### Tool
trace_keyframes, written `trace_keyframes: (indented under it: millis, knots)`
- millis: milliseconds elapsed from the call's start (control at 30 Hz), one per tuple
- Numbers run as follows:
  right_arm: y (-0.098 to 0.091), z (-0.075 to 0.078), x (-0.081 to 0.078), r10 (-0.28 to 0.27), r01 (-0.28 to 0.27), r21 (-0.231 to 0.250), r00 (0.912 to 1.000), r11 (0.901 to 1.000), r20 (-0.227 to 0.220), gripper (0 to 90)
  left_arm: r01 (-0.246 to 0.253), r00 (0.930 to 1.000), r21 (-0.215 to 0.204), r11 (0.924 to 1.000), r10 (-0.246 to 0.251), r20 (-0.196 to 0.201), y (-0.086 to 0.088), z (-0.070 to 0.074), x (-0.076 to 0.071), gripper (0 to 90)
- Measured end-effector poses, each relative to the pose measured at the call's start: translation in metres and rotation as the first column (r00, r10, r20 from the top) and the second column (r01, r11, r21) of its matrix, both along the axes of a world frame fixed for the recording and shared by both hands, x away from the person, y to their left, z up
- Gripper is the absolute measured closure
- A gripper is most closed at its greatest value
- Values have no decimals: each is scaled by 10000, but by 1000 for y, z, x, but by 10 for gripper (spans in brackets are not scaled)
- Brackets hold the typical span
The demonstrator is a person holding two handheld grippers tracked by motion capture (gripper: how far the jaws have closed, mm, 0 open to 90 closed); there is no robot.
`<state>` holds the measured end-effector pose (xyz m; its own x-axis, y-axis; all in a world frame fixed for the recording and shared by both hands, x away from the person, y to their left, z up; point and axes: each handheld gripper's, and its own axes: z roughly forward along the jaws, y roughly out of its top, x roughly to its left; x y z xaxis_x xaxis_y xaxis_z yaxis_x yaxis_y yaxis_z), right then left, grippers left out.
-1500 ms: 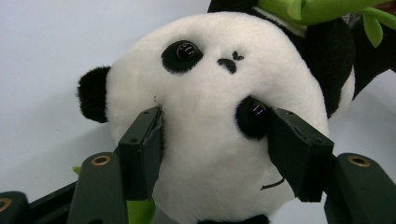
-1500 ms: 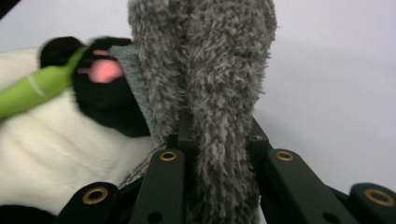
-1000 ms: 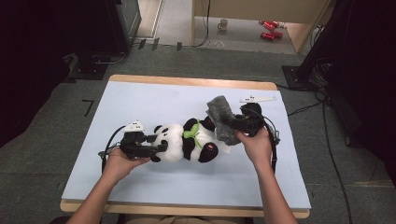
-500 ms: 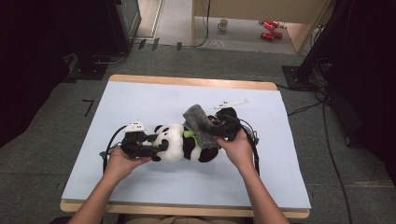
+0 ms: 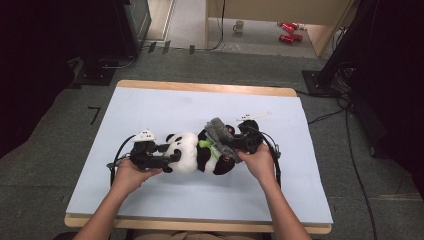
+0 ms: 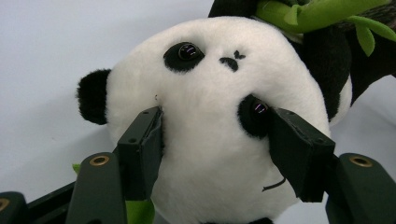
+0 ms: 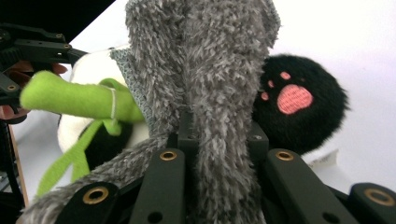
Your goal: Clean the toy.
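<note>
High view: a plush panda [image 5: 192, 152] lies mid-counter [image 5: 150, 105]. Left gripper view: the left gripper [image 6: 212, 140] clamps the panda's head. Right gripper view: the right gripper [image 7: 212, 154] pinches a grey fuzzy garment [image 7: 205, 60] over the body; dressing looks barely begun.

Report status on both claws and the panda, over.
Left claw clamped on the plush panda by its head. Right claw shut on grey fuzzy cloth, over panda's body. Nothing in the way.
</note>
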<state>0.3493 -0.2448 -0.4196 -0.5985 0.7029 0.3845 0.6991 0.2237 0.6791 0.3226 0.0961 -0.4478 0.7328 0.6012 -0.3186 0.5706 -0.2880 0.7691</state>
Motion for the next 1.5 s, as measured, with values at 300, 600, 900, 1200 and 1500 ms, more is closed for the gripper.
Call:
trace_keyframes:
  millis: [300,600,900,1200,1500]
  knots:
    - [-15,-6,-5,-39,42,156,9998,9999,-193,766,88,9999,-38,10000,-89,-84,1,-1,2,371]
    - [-37,-17,-17,-367,364,-110,9989,9993,-289,766,154,9995,67,9999,-152,-285,0,1,7,371]
    - [-62,-17,-18,-926,855,-936,9929,9919,-747,758,95,9994,-111,9999,-99,-343,2,1,11,361]
    - [-77,8,-19,-1342,1334,-346,9908,9905,-200,760,116,9997,-134,9998,-118,-219,2,-1,10,358]
    - [-59,38,-14,-945,944,48,9948,9955,378,758,47,10000,-30,10000,-47,36,1,-1,4,357]
